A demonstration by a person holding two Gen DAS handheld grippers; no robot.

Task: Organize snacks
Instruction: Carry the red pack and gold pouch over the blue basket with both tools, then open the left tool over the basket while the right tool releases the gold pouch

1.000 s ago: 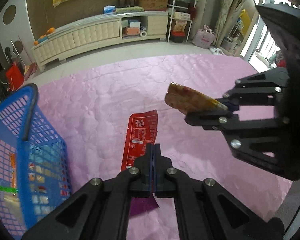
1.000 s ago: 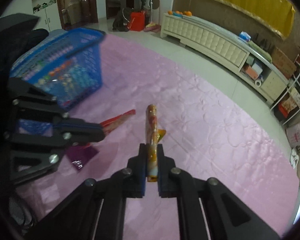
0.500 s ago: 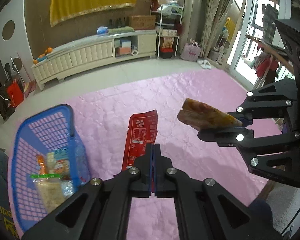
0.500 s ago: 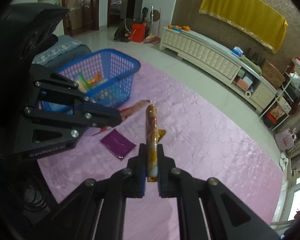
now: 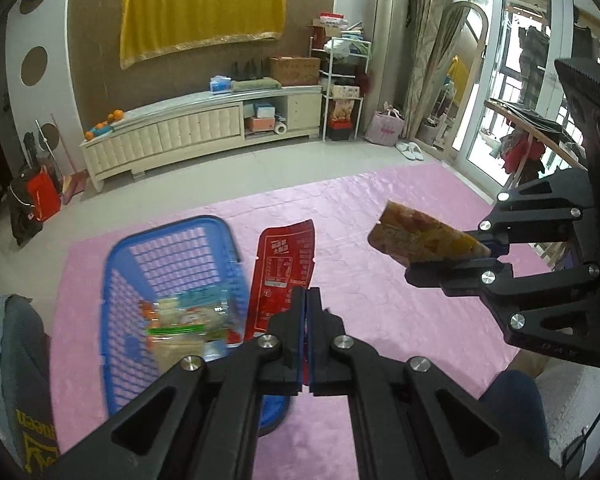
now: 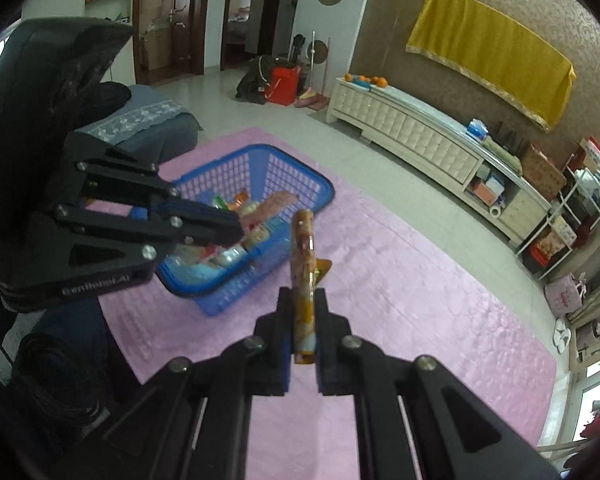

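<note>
Now, in the left wrist view, we see the left gripper [image 5: 305, 300] with its jaws fully closed on the lower edge of a flat red snack packet [image 5: 284, 264], which stands upright above the fingers with its printed back toward the camera. To its left the blue basket [image 5: 172, 236] sits on the pink quilted mat [image 5: 380, 312] near the mat's left edge, holding several snack bags [image 5: 188, 320]. A second earlier only the basket's near wall showed at the frame's left border; we now look down into its whole opening, and far more of the mat and the tiled floor lies below us, so both grippers have risen and drawn back. At the right, the right gripper [image 5: 484, 250] holds an orange-and-yellow snack packet [image 5: 424, 240] clear of the mat; that packet has kept its place beside the red one.

Next, in the right wrist view, we see the right gripper [image 6: 302, 312] with its jaws nearly closed, pinching the orange-and-yellow snack packet [image 6: 305, 280] edge-on. The left gripper [image 6: 236, 230] now overlaps the basket [image 6: 300, 176], whereas earlier it hung over bare mat with a purple packet lying beneath it; that purple packet is no longer in sight. The mat's [image 6: 420, 300] far edge and the long white cabinet [image 6: 412, 136] beyond it appear farther off.
</note>
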